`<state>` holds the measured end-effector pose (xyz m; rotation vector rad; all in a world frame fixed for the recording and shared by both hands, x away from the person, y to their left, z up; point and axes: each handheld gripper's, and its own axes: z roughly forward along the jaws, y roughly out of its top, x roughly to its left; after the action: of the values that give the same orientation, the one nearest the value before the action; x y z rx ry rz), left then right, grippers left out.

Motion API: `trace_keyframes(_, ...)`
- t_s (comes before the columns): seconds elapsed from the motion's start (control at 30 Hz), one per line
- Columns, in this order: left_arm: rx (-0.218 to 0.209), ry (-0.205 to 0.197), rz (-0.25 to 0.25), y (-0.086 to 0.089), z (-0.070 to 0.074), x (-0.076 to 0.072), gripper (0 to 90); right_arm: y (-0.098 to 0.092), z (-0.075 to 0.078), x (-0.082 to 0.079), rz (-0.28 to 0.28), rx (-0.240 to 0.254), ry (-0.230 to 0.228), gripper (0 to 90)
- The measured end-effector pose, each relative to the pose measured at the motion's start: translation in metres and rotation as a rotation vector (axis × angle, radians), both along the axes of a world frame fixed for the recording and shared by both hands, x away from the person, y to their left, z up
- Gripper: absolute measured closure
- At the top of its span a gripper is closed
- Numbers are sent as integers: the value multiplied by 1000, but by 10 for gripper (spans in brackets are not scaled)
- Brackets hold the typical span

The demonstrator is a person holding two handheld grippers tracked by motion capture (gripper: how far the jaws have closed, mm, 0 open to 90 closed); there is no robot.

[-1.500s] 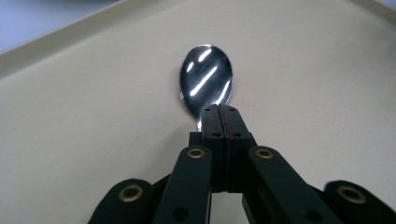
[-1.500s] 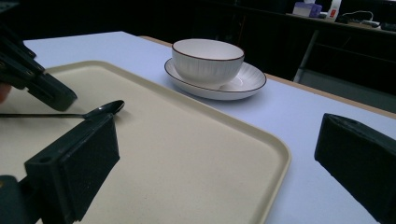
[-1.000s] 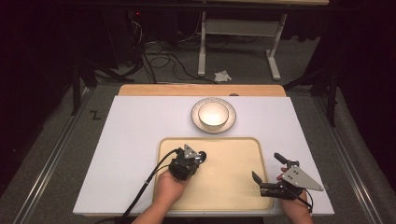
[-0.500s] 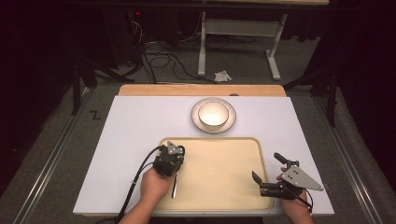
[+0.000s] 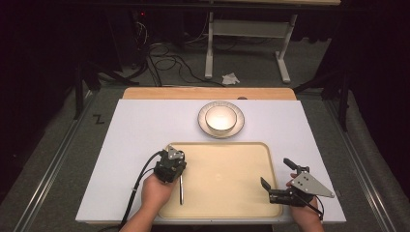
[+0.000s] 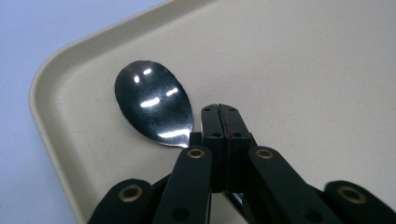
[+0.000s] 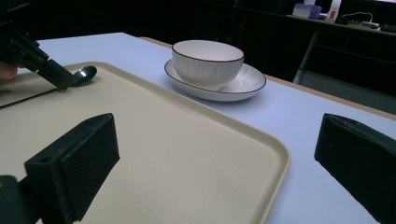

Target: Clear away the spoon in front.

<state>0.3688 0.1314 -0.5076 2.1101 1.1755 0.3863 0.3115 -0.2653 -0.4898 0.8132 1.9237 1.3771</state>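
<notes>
Left gripper view shows my left gripper (image 6: 219,109) clamped on the spoon (image 6: 154,105), dragged leftward to the tray's (image 5: 222,150) near-left corner. Right gripper (image 5: 278,174) idles, jaws apart, beside the tray's right rim; bowl (image 5: 221,117) waits beyond.

No legible text — none anywhere

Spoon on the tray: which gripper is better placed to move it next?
Left. The left gripper is shut on the spoon at the tray's left end; the right gripper stands open at the far edge.
</notes>
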Motion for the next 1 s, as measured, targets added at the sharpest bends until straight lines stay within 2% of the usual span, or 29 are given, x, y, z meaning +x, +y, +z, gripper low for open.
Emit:
trace_keyframes(0.1, -41, -11, -3, 1, 3, -2, 832, 0, 0, 0, 0, -1, -1, 4)
trace_keyframes(0.23, -71, -53, 3, 6, 8, -4, 691, 0, 0, 1, 2, -5, -6, 4)
trace_keyframes(0.27, -81, -65, 3, 9, 9, -5, 588, 0, 0, 0, 1, -1, -2, 3)
trace_keyframes(0.3, -87, -74, 4, 10, 10, -6, 588, 0, 0, 0, 1, -1, -1, 3)
trace_keyframes(0.33, -98, -89, 5, 13, 12, -8, 550, 0, 0, 0, 1, -1, -2, 4)
trace_keyframes(0.37, -110, -106, -2, 16, 12, -10, 485, 0, 0, 0, 1, -1, -1, 4)
trace_keyframes(0.4, -110, -130, -2, 21, 14, -13, 355, 0, 0, 0, 1, -2, -2, 3)
trace_keyframes(0.43, -110, -130, -2, 21, 14, -13, 307, 0, 0, 0, 1, -2, -2, 3)
trace_keyframes(0.47, -111, -147, 1, 25, 15, -16, 307, 0, 0, 0, 0, -1, -1, 3)
trace_keyframes(0.5, -119, -155, 11, 32, 18, -19, 215, -1, 0, 1, 2, -4, -4, 3)
trace_keyframes(0.57, -128, -155, 9, 36, 18, -21, 138, -1, 0, 0, 1, -3, -2, 3)
trace_keyframes(0.6, -129, -144, 5, 40, 19, -22, 138, -1, 0, 1, 1, -5, -3, 4)
trace_keyframes(0.63, -128, -138, 3, 43, 19, -23, 62, 0, 0, 0, 0, -1, 0, 4)
trace_keyframes(0.67, -127, -135, -2, 45, 20, -24, 23, 0, 0, 0, -1, 0, 2, 4)
trace_keyframes(0.7, -125, -136, -11, 50, 21, -28, 1, 0, 0, 0, -1, 0, 2, 4)
trace_keyframes(0.87, -140, -187, -9, 68, 24, -47, 1, -1, 0, 0, -5, -1, 2, 3)
trace_keyframes(0.9, -167, -226, 6, 79, 20, -61, 5, 0, 0, 0, -3, -8, 0, 4)
trace_keyframes(0.93, -167, -226, 6, 79, 20, -61, 22, 1, -1, 0, -5, -5, 6, 4)
trace_keyframes(0.97, -185, -235, 13, 83, 18, -66, 22, 1, -1, 0, -5, -5, 6, 4)
trace_keyframes(1.0, -219, -225, 20, 91, 17, -73, 53, 1, -1, 1, -4, -7, 3, 4)
